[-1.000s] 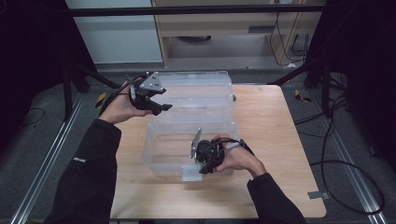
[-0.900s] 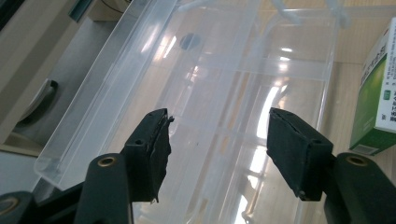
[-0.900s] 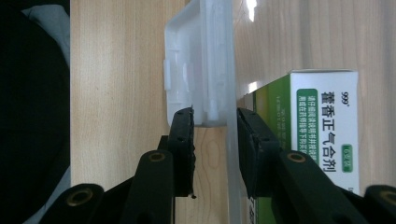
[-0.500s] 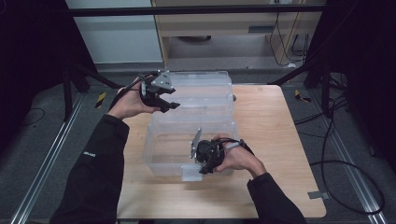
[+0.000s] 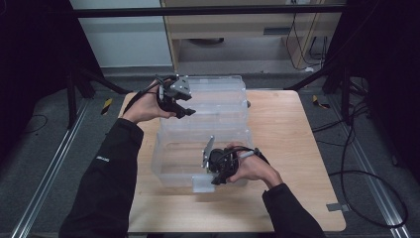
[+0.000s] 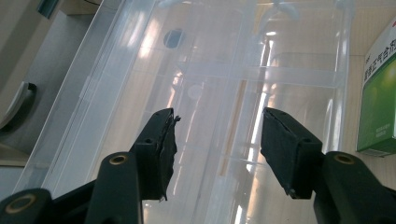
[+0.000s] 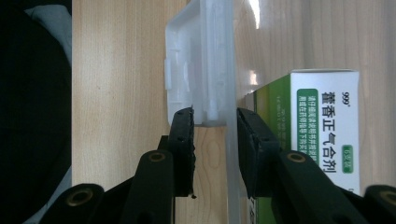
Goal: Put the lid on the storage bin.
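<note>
A clear plastic storage box (image 5: 161, 154) stands on the wooden table (image 5: 285, 129), its clear lid (image 5: 220, 96) swung open and lying behind it. My right gripper (image 5: 216, 179) (image 7: 215, 122) is shut on the box's front wall (image 7: 232, 191), one pad outside against the white latch (image 7: 196, 60), the other inside. Inside the box, right next to that wall, lies a green and white medicine carton (image 7: 322, 126). My left gripper (image 5: 187, 110) (image 6: 217, 135) hovers open over the left end of the lid (image 6: 210, 70). Its jaws have just been closing, with nothing gripped between the pads.
The carton's green side (image 6: 380, 102) shows at the right edge of the left gripper view. Bare wood lies right of the box. Dark floor with metal rails (image 5: 54, 163) and cables (image 5: 366, 198) surrounds the table. A cabinet (image 5: 237, 29) stands behind.
My left hand has moved right, from beside the table's left edge onto the left end of the lid. The right hand and the box have stayed put.
</note>
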